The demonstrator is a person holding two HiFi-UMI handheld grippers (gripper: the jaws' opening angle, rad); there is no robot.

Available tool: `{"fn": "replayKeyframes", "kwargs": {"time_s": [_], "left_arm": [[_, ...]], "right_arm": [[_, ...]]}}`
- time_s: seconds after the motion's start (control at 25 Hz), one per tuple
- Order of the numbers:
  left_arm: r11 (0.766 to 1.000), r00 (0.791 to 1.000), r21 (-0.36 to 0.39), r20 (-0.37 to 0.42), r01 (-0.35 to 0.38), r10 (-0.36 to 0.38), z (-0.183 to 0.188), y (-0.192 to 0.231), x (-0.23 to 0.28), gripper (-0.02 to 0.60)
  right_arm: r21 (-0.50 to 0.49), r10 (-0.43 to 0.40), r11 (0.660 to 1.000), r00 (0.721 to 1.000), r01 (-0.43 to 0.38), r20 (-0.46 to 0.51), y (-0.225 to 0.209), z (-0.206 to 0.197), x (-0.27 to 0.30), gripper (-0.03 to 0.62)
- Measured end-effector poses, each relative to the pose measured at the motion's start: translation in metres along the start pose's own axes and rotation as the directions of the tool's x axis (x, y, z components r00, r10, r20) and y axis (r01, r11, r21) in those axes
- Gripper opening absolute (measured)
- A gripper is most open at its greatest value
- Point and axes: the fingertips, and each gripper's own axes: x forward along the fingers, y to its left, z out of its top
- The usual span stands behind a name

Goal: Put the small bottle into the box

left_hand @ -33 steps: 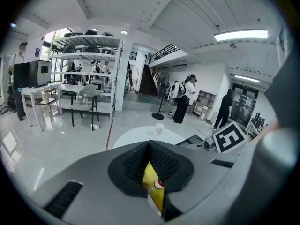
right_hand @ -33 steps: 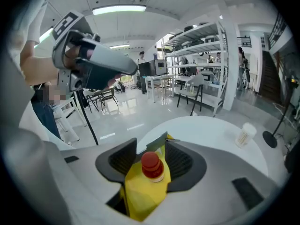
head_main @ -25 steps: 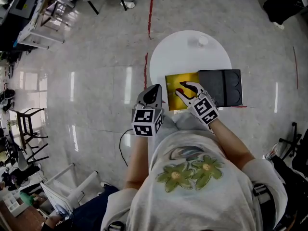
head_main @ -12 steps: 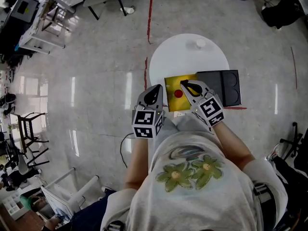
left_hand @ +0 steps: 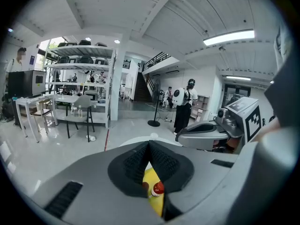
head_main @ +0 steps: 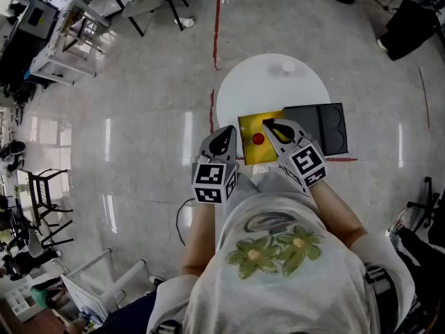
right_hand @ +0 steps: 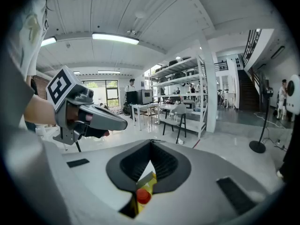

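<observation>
The small bottle point(head_main: 258, 138) with a red cap stands inside the yellow open box point(head_main: 247, 149) on the round white table point(head_main: 257, 82). The box's black lid point(head_main: 316, 127) lies open to the right. My right gripper point(head_main: 267, 124) hovers just right of the bottle, shut and empty. My left gripper point(head_main: 227, 131) hangs off the box's left edge, also shut with nothing in it. Below the meeting jaws, the left gripper view shows the bottle point(left_hand: 157, 188) on yellow. The right gripper view shows the bottle point(right_hand: 143, 196) in the same way.
A small white cap-like object point(head_main: 288, 66) sits at the table's far side. Red tape lines point(head_main: 217, 19) run along the glossy floor. Shelving, tables and chairs point(head_main: 62, 33) stand at far left. A person point(left_hand: 183, 108) stands beyond the table by a floor stand.
The right gripper's jaws have closed and it has drawn slightly right, off the bottle. The bottle stays in the yellow box, now uncovered. The left gripper has barely moved.
</observation>
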Motion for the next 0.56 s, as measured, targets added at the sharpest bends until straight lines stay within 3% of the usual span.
{"fn": "replayKeyframes", "kwargs": {"time_s": [0.56], "left_arm": [[1.000,1.000,0.008,0.003,0.011,-0.011,-0.008,-0.012,0.002,0.002]], "right_arm": [[0.004,-0.017,1.000,1.000,0.017,-0.003,-0.003,-0.012,-0.010,0.003]]}}
